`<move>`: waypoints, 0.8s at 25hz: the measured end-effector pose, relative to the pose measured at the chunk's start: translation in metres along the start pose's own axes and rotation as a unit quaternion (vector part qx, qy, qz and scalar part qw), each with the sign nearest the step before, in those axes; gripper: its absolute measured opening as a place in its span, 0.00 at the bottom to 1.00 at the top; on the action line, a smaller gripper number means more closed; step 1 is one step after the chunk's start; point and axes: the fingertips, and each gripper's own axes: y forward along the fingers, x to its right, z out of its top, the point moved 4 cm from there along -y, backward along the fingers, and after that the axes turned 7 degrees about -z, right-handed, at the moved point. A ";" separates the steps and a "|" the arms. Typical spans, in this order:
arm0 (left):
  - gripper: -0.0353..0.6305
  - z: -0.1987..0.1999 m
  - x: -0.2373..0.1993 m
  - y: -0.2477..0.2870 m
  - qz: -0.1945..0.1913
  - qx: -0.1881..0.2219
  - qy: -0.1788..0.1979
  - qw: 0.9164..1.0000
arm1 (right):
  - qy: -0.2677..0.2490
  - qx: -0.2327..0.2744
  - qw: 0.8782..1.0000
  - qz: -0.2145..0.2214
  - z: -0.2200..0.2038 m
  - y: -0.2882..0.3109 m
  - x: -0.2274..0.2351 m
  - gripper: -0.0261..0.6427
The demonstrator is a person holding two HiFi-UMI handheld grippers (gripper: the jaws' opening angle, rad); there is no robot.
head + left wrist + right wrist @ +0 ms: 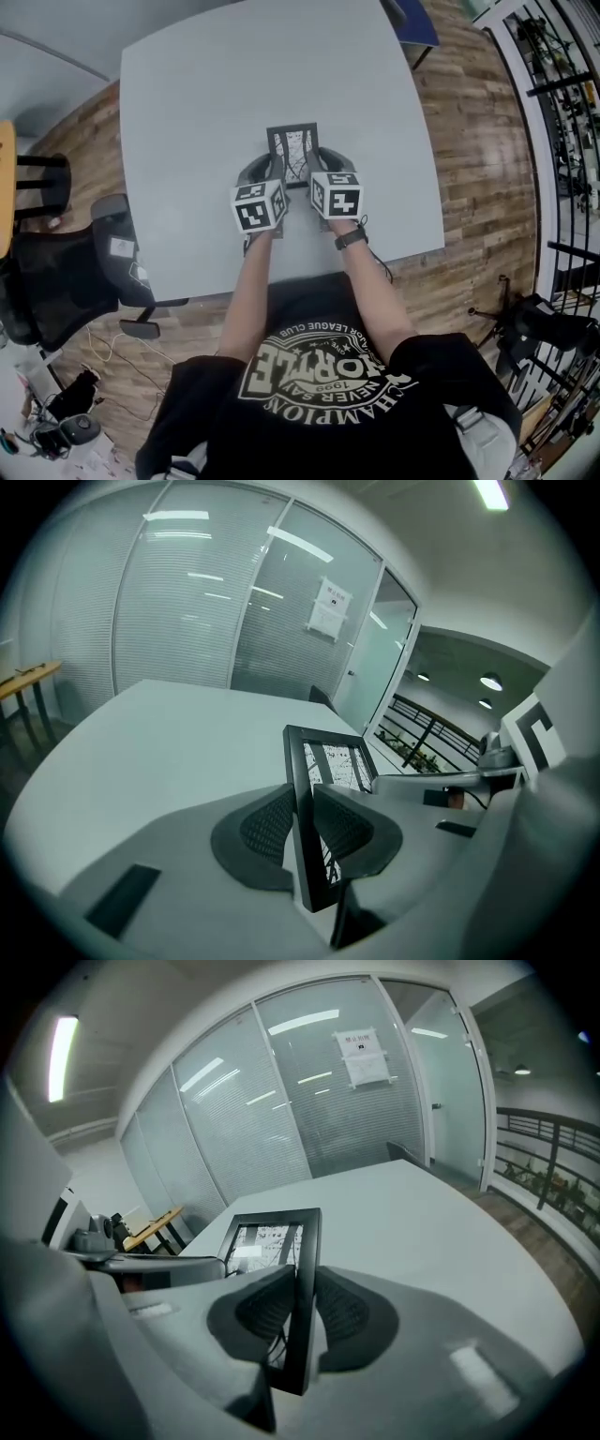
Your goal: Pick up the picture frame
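the person is holding a black picture frame (292, 150) between the two tools, out over the middle of the pale grey bench (206, 112). the left hand-held gripper (265, 176) is gripping the frame's left side and the right hand-held gripper (323, 171) is gripping its right side, and the marker cubes are sitting side by side just below the frame in the head view.

in the left gripper view, the left hand-held gripper (305, 829) is standing only narrowly parted, with its two ribbed pads pressing on either face of the frame's thin black edge. the picture frame (333, 761) is leaning away from the camera, showing a black-and-white print. in the right gripper view, the right hand-held gripper (302, 1309) is pinching the opposite edge in the same way, its jaws closed down to the thickness of the moulding, and the picture frame (267, 1239) is tilting back, its top edge showing against the bench surface beyond.

the frame is looking clear of the bench top, though its lower edge is hidden behind the jaws. a dark wristwatch (351, 238) is sitting on the right wrist.
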 end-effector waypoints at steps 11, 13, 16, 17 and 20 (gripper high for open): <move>0.16 0.072 0.042 -0.065 0.006 0.108 0.054 0.993 | -0.046 0.117 0.992 0.026 0.078 -0.071 -0.020 0.14; 0.16 0.082 0.050 -0.076 0.007 0.126 0.061 0.990 | -0.057 0.137 0.989 0.025 0.090 -0.085 -0.024 0.14; 0.16 0.099 0.063 -0.094 0.005 0.157 0.075 0.985 | -0.057 0.168 0.984 0.033 0.108 -0.107 -0.028 0.14; 0.16 0.105 0.068 -0.100 0.005 0.167 0.080 0.983 | -0.058 0.178 0.982 0.035 0.114 -0.115 -0.028 0.14; 0.16 0.120 0.085 -0.118 0.007 0.195 0.093 0.976 | -0.063 0.209 0.975 0.039 0.129 -0.139 -0.031 0.14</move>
